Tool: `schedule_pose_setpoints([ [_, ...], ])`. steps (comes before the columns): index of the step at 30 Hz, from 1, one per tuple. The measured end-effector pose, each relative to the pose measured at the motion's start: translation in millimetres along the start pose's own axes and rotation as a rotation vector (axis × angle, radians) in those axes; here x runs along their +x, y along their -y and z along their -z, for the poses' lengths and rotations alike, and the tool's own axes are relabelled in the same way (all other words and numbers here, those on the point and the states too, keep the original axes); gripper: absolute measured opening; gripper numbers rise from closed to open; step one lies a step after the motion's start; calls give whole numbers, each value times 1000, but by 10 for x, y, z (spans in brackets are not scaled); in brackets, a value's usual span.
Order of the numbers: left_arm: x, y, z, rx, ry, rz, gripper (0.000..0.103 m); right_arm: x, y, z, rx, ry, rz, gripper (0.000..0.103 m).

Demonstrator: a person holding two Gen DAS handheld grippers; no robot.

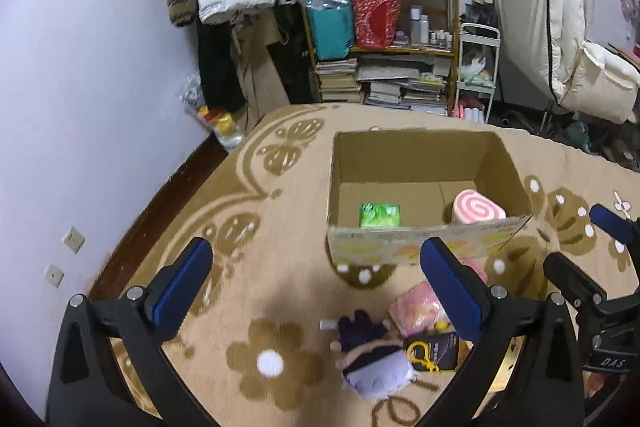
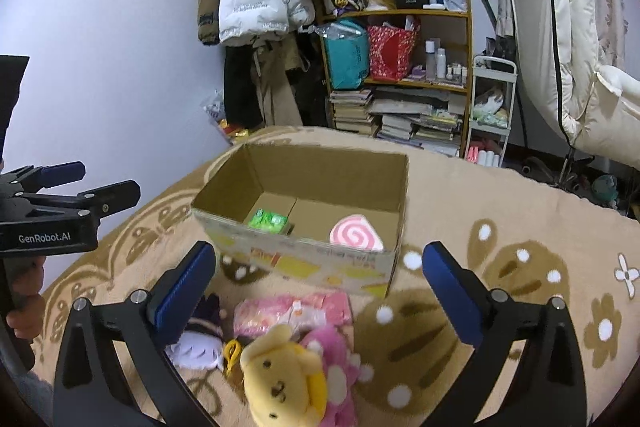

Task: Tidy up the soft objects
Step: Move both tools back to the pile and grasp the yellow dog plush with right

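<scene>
In the left wrist view, a small purple doll lies on the beige blanket in the lower middle of the frame, between the two blue fingers of the left gripper but nearer to the right one. It touches neither finger. A pink packet lies just beside the doll, to its upper right, partly hidden behind the right finger, and a yellow clip lies near the doll on a dark card. The fingers of the left gripper stand wide apart and hold nothing.

In the right wrist view, a yellow dog plush lies at the bottom middle of the frame, between the fingers of the right gripper, touching a pink plush on its right. The pink packet lies just above them, and the purple doll is partly behind the left finger. The fingers of this gripper are also wide apart and empty.

Above these things, in the middle of both frames, an open cardboard box stands on the blanket. Inside it lie a green packet on the left and a pink swirl cushion on the right, well apart from each other.
</scene>
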State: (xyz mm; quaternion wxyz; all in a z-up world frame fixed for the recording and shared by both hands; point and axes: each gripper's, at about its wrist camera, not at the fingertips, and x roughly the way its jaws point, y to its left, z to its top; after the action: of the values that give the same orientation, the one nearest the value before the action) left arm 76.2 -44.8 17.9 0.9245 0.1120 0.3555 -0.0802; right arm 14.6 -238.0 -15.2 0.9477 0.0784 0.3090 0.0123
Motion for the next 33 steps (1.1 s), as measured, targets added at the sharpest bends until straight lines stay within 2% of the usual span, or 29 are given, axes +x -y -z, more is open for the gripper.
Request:
schedule_pose_setpoints([
  [11,136,-54,339,-17,-100,-30,103,39,-166,357,-38,-109,-25,103],
  [23,523,-54,532,-72,-235,32,103,273,-184,572,-35,-204,-32,103],
  [29,707,-32,622,-74,-299,29,103,402,-230,645,-39,-255,-40,103],
  [31,793,-46,662,-105,-325,39,103,445,-238,674,-45,-285,-50,92],
  [33,891,-54,712,-128,-354,39,103,508,-230,714,-42,-321,-51,86],
])
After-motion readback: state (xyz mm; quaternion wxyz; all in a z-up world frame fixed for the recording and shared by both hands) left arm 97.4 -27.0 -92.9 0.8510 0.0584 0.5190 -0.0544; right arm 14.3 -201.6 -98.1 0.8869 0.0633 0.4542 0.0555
